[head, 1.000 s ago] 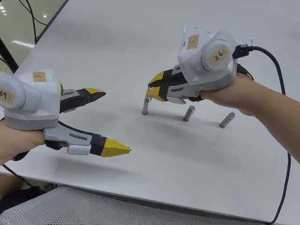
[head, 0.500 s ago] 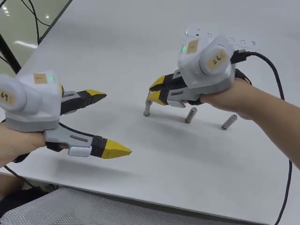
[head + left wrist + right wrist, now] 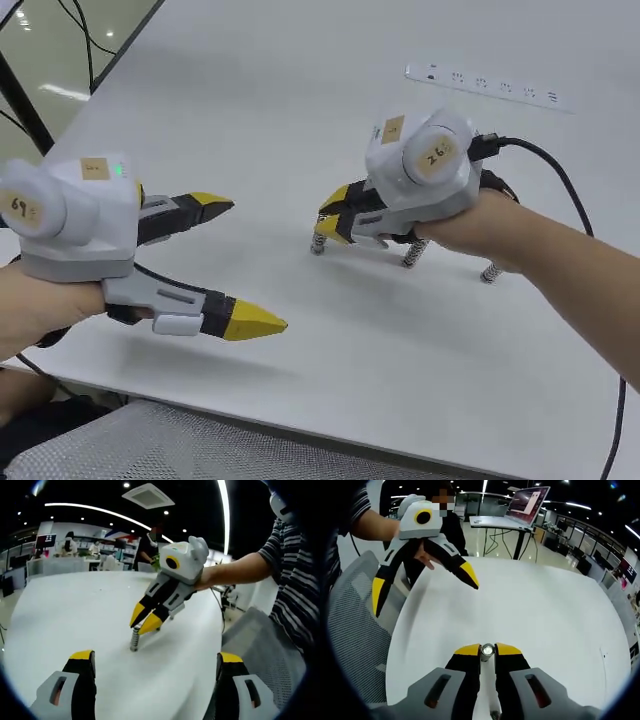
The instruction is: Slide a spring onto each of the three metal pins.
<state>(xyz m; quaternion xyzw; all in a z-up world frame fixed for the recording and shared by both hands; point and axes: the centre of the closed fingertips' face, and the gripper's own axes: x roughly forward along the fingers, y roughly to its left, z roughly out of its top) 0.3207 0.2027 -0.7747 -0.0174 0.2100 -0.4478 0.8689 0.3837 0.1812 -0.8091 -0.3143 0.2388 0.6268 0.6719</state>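
The right gripper (image 3: 330,213) and hand (image 3: 470,225) hide the top of each pin (image 3: 320,244).

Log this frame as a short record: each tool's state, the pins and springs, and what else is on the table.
left tool: open, empty, held away from the pins
right tool: jaws closed about the top of the leftmost pin
leftmost pin: spring on it, below the tool tips
middle pin: spring on it
rightmost pin: spring on it
table: white, power strip at far side

Left gripper (image 3: 250,264) agape, right gripper (image 3: 326,214) pinched
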